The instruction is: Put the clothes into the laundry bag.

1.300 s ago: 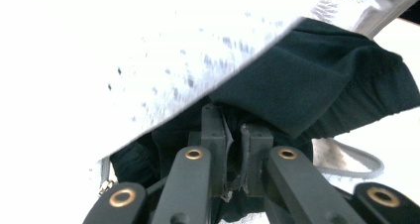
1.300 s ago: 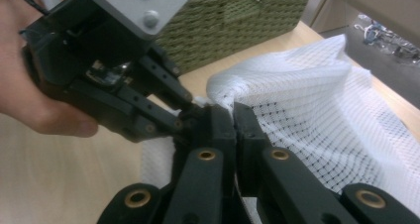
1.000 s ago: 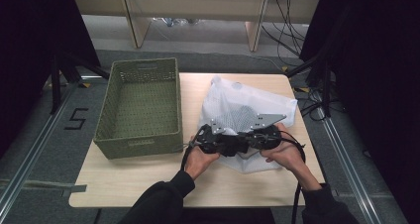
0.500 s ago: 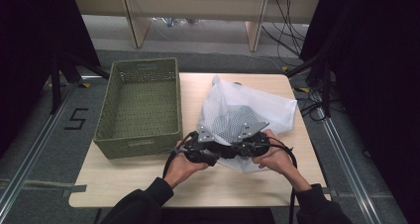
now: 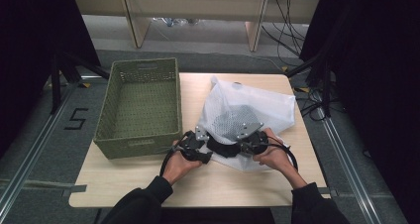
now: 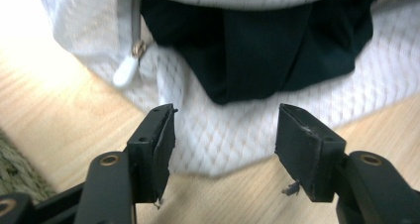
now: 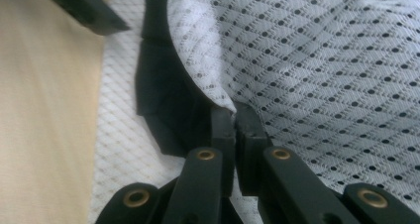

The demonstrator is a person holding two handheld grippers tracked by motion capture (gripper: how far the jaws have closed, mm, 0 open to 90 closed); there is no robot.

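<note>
My white mesh laundry bag [image 5: 247,115] lies on the right half of the wooden table [image 5: 124,184], its near edge close to the table's front, with bare wood in front of my hands and to the left below the green woven basket [image 5: 141,107]. The basket stands just beside the bag, along the table's left edge.

My right gripper [image 7: 234,120] is clenched on the bag's upper mesh layer at the mouth. My left gripper [image 6: 225,135] is released: its jaws have just been closing a little, yet they stand apart over the bag's lower edge, gripping nothing.

A black garment [image 6: 267,45] sits in the bag's mouth, mostly hidden under the mesh. A white zipper pull [image 6: 126,70] hangs at the opening.
</note>
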